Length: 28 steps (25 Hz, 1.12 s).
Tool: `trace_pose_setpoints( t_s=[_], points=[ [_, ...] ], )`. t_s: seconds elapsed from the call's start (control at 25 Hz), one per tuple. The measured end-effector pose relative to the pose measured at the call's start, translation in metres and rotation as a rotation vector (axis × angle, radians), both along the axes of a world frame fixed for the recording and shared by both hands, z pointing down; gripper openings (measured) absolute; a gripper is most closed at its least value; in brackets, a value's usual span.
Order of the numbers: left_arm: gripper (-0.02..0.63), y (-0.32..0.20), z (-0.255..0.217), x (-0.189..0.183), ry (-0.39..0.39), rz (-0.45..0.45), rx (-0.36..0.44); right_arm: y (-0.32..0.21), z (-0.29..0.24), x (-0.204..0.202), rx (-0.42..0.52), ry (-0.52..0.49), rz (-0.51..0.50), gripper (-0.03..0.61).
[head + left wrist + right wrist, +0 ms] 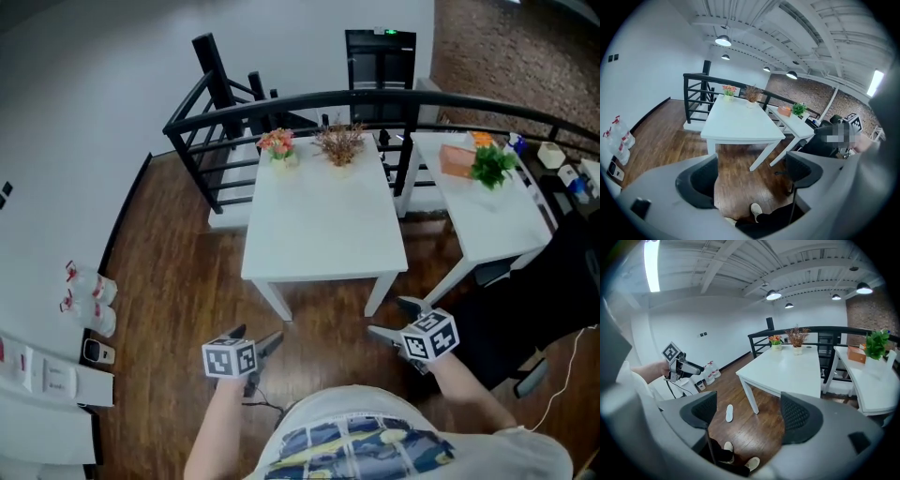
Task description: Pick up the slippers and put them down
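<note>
One white slipper lies flat on the wooden floor beside the white table's near leg; it shows only in the right gripper view. No second slipper is in view. My left gripper is raised in front of me over the floor, its jaws apart with only floor between them. My right gripper hangs level with it on the right, also open and empty. The slipper lies on the floor well below both grippers. My own shoes show at the bottom.
A white table with two flower pots stands just ahead, a second white table to its right. A black railing runs behind them. Water bottles stand by the left wall. A black chair is at right.
</note>
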<state>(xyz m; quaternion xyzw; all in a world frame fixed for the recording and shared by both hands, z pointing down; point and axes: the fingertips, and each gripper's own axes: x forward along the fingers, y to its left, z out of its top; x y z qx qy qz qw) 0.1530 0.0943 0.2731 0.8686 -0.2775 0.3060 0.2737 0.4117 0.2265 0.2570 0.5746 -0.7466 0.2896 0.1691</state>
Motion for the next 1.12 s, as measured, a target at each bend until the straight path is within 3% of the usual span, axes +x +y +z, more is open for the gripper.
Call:
trace_pose_setpoints(
  t_s=[0.2, 0.4, 1.12],
  points=[
    [0.453, 0.009, 0.012, 0.048, -0.04, 0.038, -0.002, 0.008, 0.009, 0.028, -0.012, -0.021, 0.006, 0.434],
    [0.453, 0.023, 0.018, 0.074, -0.068, 0.073, -0.012, 0.017, 0.012, 0.038, -0.019, -0.031, 0.0, 0.434],
    [0.453, 0.064, 0.02, 0.101, -0.088, 0.1, -0.012, 0.06, 0.025, 0.056, -0.041, -0.038, -0.011, 0.434]
  ],
)
